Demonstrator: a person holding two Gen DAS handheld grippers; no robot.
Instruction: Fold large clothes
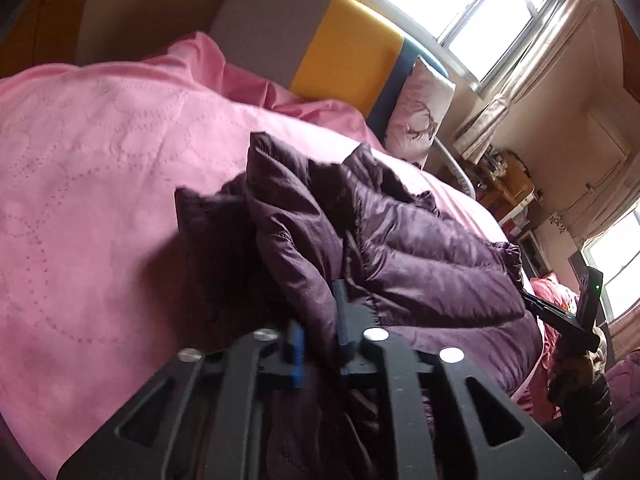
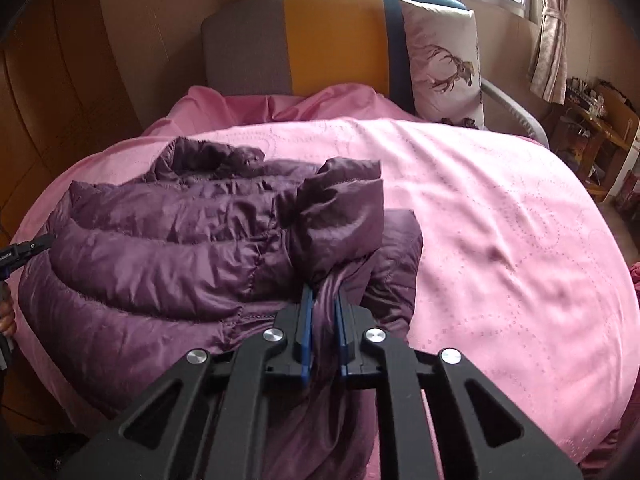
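A dark purple quilted jacket (image 2: 168, 248) lay bunched on the pink bedspread (image 2: 500, 240) of a bed, toward the side nearer the wooden wall panels (image 2: 60, 100). The right hand-held gripper (image 2: 323, 300) was closed narrowly on a gathered fold of the jacket's fabric, which ran up between its 2 blue-padded fingers (image 2: 306, 320) and spilled down over the linkage below. A puffy sleeve end (image 2: 344, 200) stood bunched just above that pinch. The left hand-held gripper (image 1: 320, 320) likewise had purple cloth pinched between its fingers (image 1: 343, 312), with the jacket (image 1: 400, 256) heaped ahead of it on the bedspread (image 1: 100, 180). In the left wrist view the other hand-held gripper showed at the far right edge, beside the jacket's far side. Behind the bed stood a headboard (image 2: 332, 40) in grey, yellow and dark blue panels, with a white pillow bearing a deer print (image 2: 444, 60) leaning against it. Windows with tied curtains (image 2: 552, 32) lit the room.
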